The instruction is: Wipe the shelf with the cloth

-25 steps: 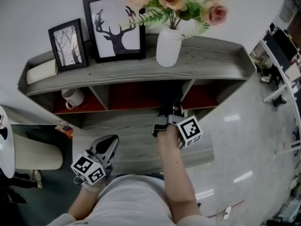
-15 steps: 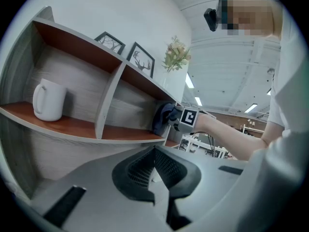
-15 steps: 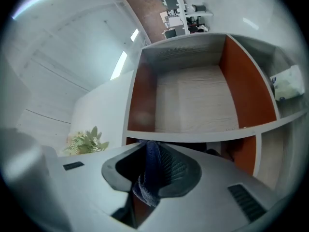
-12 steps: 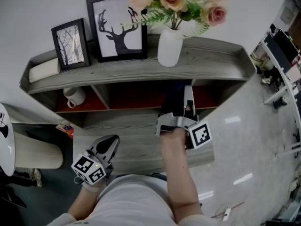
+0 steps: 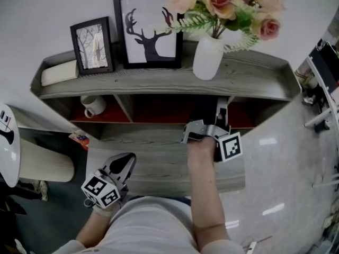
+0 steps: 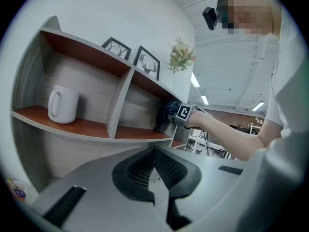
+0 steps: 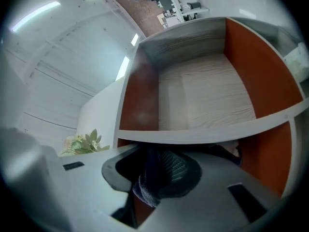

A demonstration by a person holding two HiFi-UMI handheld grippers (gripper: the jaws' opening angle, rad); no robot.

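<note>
The grey wooden shelf [image 5: 159, 81] has red-lined compartments under its top board. My right gripper [image 5: 211, 121] is shut on a dark blue cloth [image 5: 203, 110] and holds it at the mouth of the right compartment, by the upright divider. In the right gripper view the cloth [image 7: 148, 187] bunches between the pads, and the compartment [image 7: 203, 95] opens ahead. My left gripper [image 5: 123, 164] hangs shut with nothing in it, low at the front left over the lower board. From the left gripper view the cloth [image 6: 170, 111] shows against the shelf [image 6: 87, 127] edge.
A white mug [image 5: 92, 105] stands in the left compartment. On top stand two framed pictures [image 5: 145, 30], a white vase of flowers [image 5: 209, 57] and a white block [image 5: 59, 72]. A pale round stool [image 5: 42, 165] is at the left. Glossy floor lies to the right.
My right gripper has risen with the cloth, shifted a little right toward the divider and rolled. The left gripper has stayed put.
</note>
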